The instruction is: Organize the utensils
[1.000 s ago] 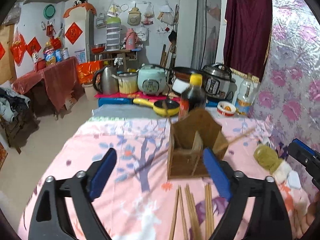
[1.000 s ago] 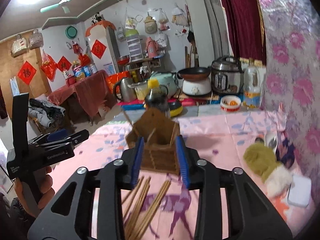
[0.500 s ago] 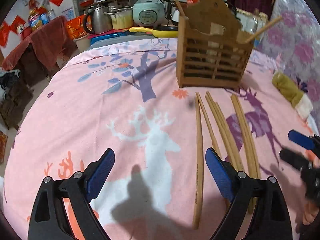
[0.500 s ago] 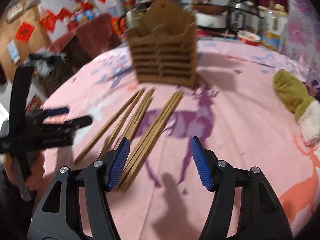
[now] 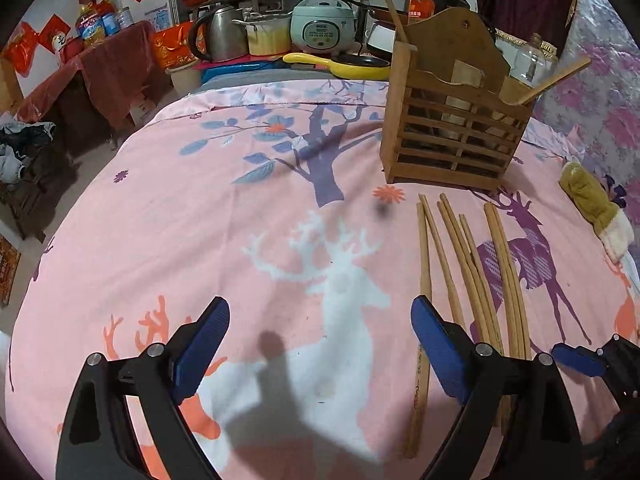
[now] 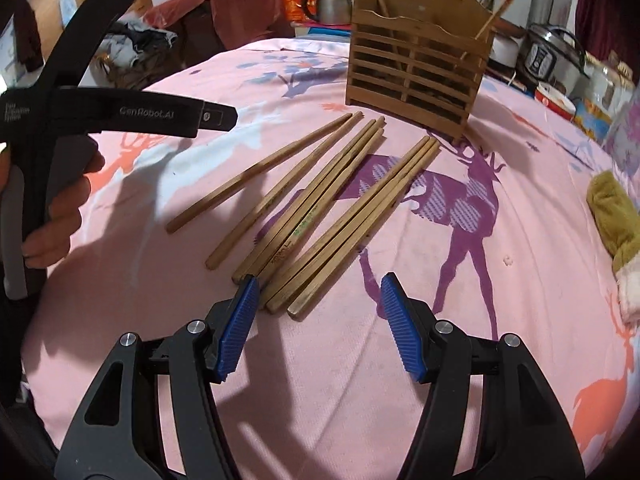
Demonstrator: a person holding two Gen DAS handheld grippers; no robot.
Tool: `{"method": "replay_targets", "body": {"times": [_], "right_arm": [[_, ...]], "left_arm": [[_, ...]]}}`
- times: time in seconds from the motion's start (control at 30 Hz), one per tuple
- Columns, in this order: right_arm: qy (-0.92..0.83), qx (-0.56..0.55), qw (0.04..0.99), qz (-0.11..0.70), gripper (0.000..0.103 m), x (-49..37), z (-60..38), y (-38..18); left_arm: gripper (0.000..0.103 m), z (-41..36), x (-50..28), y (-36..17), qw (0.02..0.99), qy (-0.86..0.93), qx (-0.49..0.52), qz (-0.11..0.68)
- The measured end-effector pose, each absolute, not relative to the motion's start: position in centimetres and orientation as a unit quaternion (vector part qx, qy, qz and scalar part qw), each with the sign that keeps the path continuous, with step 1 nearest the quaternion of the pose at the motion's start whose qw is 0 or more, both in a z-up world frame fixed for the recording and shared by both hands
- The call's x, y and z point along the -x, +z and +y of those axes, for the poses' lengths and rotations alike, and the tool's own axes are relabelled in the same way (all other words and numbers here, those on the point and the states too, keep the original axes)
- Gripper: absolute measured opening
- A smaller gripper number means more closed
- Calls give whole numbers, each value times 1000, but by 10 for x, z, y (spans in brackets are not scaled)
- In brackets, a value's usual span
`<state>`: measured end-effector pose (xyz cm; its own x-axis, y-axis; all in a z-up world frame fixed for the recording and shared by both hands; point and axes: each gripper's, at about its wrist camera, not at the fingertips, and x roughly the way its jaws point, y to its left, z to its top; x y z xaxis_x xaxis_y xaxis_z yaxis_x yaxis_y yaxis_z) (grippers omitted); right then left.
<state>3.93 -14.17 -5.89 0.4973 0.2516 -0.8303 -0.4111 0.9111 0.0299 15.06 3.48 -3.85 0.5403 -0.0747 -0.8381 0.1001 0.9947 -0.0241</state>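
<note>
Your left gripper (image 5: 320,312) hangs over the pink deer-print cloth (image 5: 208,216) on the bench with its jaws released wide and nothing between them; its right blue pad sits just beside the leftmost of the loose chopsticks (image 5: 464,276). Your right gripper (image 6: 316,300) is also spread apart and empty, low over the cloth, its left pad touching or nearly touching the near ends of the chopsticks (image 6: 320,200), which lie flat in a loose fan: two single sticks on the left, a tight bundle in the middle, another bundle on the right, all with their far tips aimed at the wooden holder (image 6: 416,64). That slatted holder (image 5: 452,120) stands upright on the cloth just beyond the tips, with a couple of sticks already leaning out of its top. A yellow-green mitten (image 6: 616,216) lies well off to the right. Behind the bench, a kettle (image 5: 220,36) and a rice cooker (image 5: 322,26) stand on a counter.
</note>
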Motion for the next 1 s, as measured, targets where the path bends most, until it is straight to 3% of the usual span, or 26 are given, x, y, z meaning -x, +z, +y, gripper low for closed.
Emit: {"method": "replay_targets", "body": {"times": [0.37, 1.0], "right_arm": [[177, 85, 862, 467, 62, -45, -147, -60], [110, -41, 893, 435, 62, -41, -236, -38]], "left_arm": [[90, 27, -148, -42, 877, -50, -32, 478], [90, 27, -109, -49, 858, -130, -23, 497]]}}
